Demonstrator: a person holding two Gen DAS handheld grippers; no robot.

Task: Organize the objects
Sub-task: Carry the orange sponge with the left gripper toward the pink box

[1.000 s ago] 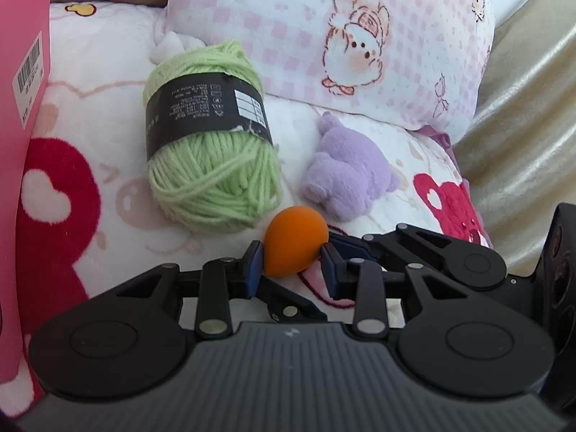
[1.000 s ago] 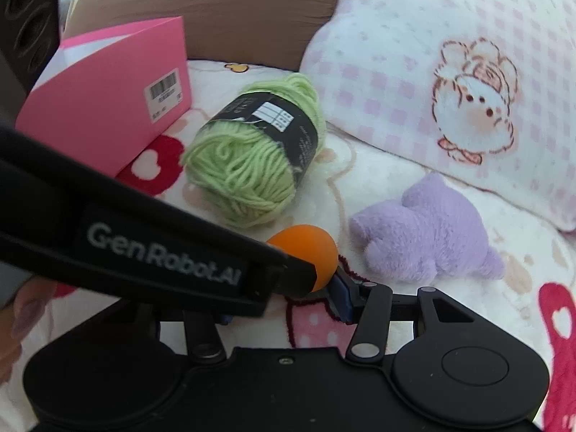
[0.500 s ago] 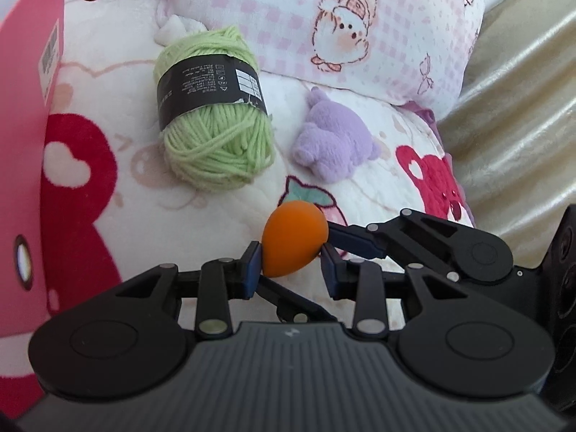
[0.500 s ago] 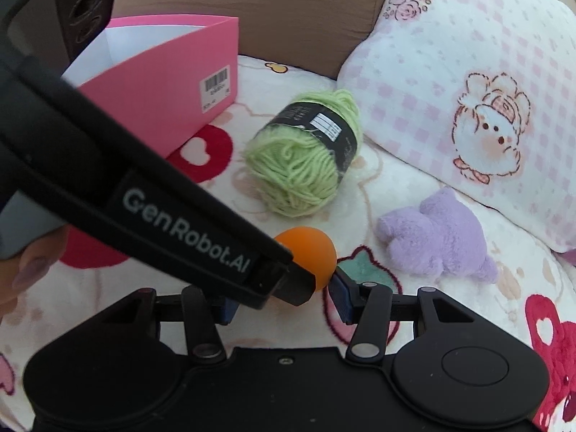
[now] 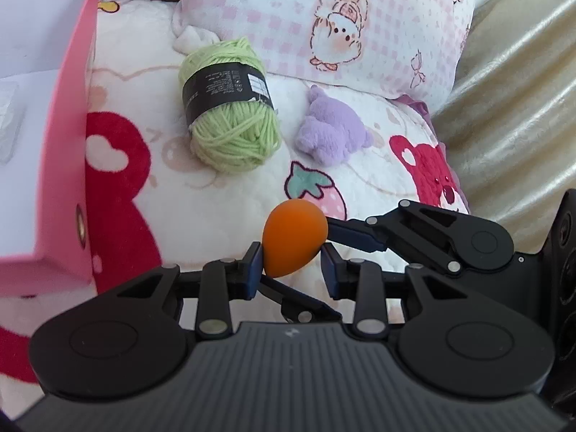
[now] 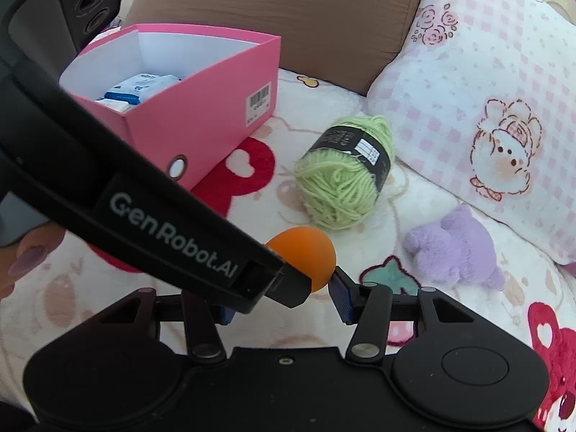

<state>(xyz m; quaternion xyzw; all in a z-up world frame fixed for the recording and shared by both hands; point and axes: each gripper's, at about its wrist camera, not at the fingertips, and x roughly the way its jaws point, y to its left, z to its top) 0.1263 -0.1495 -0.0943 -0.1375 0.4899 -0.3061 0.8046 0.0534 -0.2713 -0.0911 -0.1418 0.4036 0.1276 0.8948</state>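
1. We see a soft white fleece blanket (image 5: 223,216) spread as the ground of the scene, printed with red bears, a pink strawberry and pale outline drawings.
2. At its far edge a plump pillow (image 6: 478,82) leans, white with pink checks, small roses and a cartoon rabbit.
3. Beside the pillow we make out a brown cushion (image 6: 273,10) standing upright, with a yellow-edged appliqué at its top.
4. Along the blanket's right side in the left wrist view runs a shiny beige quilted fabric (image 5: 518,108).
5. Bright, even daylight fills everything, with only faint shadows.
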